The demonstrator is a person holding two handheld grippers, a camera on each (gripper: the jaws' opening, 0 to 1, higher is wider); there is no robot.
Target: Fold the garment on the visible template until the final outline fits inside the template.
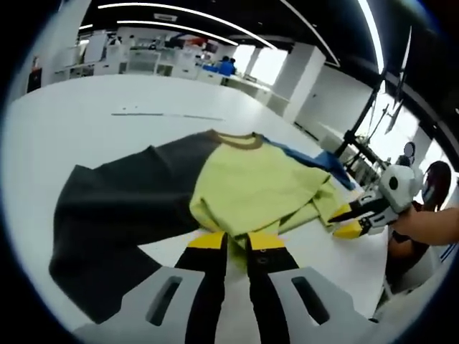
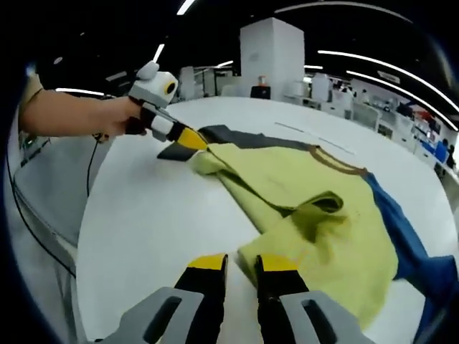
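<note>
the garment (image 1: 244, 183), yellow-green with dark and blue sleeves, lies partly folded on the white desk (image 1: 86, 129). the left tool (image 1: 237, 240) pinches its yellow hem between nearly closed jaws; the right tool (image 2: 242, 264) is clamped on another fold of its edge.

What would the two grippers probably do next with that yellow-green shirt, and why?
Probably lift the near hem and carry it toward the brown collar. Both grippers look closed on the shirt's near edge: the left gripper at the hem, the right gripper at a bunched corner. The shirt lies rumpled on the white table, its dark sleeve spread wide, so folding is unfinished.
</note>
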